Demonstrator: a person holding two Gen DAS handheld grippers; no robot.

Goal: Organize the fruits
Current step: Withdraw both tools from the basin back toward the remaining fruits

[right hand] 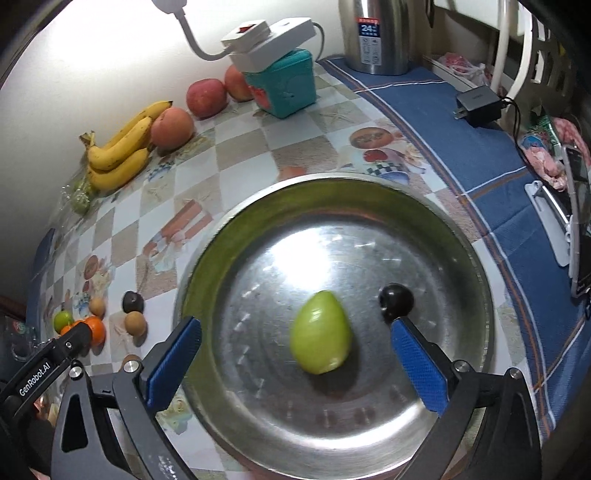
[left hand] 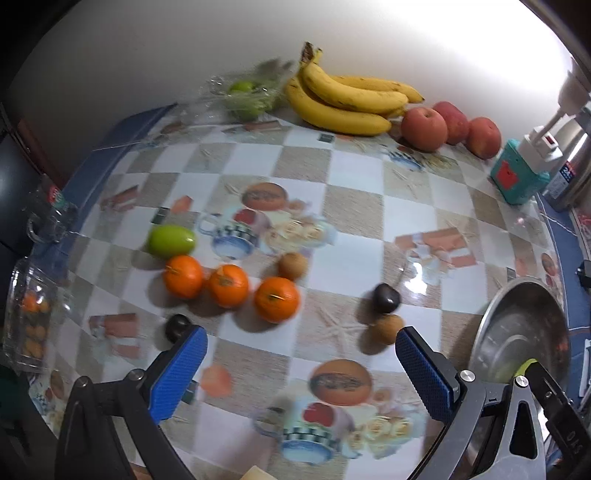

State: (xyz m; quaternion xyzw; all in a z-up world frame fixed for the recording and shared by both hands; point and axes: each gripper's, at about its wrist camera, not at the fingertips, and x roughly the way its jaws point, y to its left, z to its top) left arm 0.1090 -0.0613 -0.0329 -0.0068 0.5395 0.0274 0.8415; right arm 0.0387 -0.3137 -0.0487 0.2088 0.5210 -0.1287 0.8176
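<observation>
In the left wrist view my left gripper [left hand: 301,338] is open and empty above the table. Ahead of it lie three oranges [left hand: 225,285], a green fruit [left hand: 171,240], two brown round fruits [left hand: 292,265], and two dark plums [left hand: 386,297]. In the right wrist view my right gripper [right hand: 295,328] is open over a steel bowl [right hand: 472,258]. A green fruit [right hand: 320,341] lies in the bowl between the fingers, apart from both pads. A dark plum [right hand: 396,301] sits in the bowl by the right fingertip.
Bananas [left hand: 343,99] and three red apples [left hand: 424,127] lie along the far wall, with a bag of green fruit [left hand: 247,96]. A teal box [left hand: 517,175], a power strip and a steel kettle [right hand: 376,33] stand at the right. A plastic clamshell [left hand: 29,317] sits at the left edge.
</observation>
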